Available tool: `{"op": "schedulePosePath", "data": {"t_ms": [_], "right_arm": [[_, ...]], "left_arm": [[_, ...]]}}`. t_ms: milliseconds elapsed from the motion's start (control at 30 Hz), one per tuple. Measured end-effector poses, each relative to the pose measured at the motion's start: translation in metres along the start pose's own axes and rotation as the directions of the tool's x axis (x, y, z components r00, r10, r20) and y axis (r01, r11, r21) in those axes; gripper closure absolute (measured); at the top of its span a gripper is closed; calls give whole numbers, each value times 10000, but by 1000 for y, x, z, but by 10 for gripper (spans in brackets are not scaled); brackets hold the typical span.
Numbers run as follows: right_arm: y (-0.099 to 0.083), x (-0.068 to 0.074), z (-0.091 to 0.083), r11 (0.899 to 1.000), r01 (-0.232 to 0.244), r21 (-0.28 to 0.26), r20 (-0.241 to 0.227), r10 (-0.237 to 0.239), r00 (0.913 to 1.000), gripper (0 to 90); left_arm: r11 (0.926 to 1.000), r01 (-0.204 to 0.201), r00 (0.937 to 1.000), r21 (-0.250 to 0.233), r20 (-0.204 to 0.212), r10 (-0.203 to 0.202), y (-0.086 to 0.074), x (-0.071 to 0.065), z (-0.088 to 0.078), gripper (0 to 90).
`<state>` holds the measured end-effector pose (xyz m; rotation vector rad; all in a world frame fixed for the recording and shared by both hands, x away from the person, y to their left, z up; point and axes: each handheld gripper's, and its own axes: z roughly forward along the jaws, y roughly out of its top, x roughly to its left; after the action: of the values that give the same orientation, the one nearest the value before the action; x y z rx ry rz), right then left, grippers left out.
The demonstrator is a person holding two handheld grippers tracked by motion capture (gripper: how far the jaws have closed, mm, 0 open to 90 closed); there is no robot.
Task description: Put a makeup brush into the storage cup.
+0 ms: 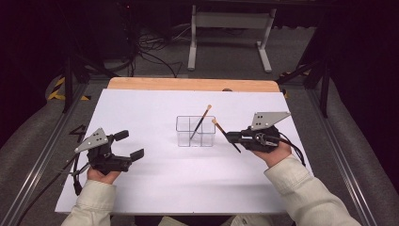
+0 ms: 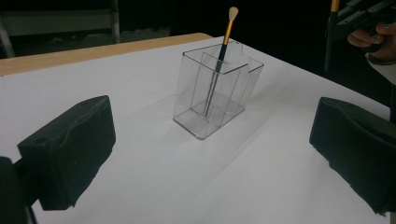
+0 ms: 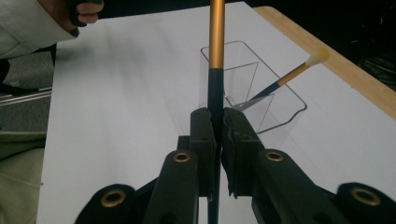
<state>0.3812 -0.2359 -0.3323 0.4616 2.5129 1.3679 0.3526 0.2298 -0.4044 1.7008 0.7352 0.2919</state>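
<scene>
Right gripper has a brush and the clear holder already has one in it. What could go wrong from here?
1. The right gripper pinches its held brush low on the thin black handle, so it might swivel between the jaws.
2. The clear holder stands free and looks light, and the left gripper hangs open, apart from it; a bump could tip it.
3. The leaning brush crosses its compartment and may obstruct entry.

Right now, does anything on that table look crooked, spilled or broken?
Nothing stands out. The clear organizer stands upright on the white table, one brush leans inside it, and the right gripper is clamped on a second brush. Nothing looks spilled or damaged.
</scene>
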Motion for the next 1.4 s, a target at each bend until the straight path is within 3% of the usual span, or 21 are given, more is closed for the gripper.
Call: {"op": "schedulePosePath", "data": {"t_ms": [233, 633, 767, 1167, 1400], "right_arm": [[0, -3, 0, 9949, -442, -906, 193, 462, 9987, 831], [-1, -5, 3, 9845, -807, -1558, 479, 891, 9949, 831], [0, -6, 4, 9740, -992, -2035, 470, 1109, 9927, 831], [1, -9, 16, 9635, -1210, -2388, 388, 1340, 9902, 831], [7, -12, 26, 9595, -1170, -2564, 299, 1289, 9912, 831]], "left_arm": [[10000, 41, 10000, 7, -12, -41, 0, 0, -1, 11], [10000, 36, 10000, -13, -76, -36, -2, 0, -1, 10], [10000, 46, 10000, -1, -62, -46, -2, 1, 0, 10], [9999, 62, 9999, 89, -80, -61, -4, 1, -1, 11], [9997, 62, 9993, 239, -362, -53, -8, 1, -7, 11]]}}
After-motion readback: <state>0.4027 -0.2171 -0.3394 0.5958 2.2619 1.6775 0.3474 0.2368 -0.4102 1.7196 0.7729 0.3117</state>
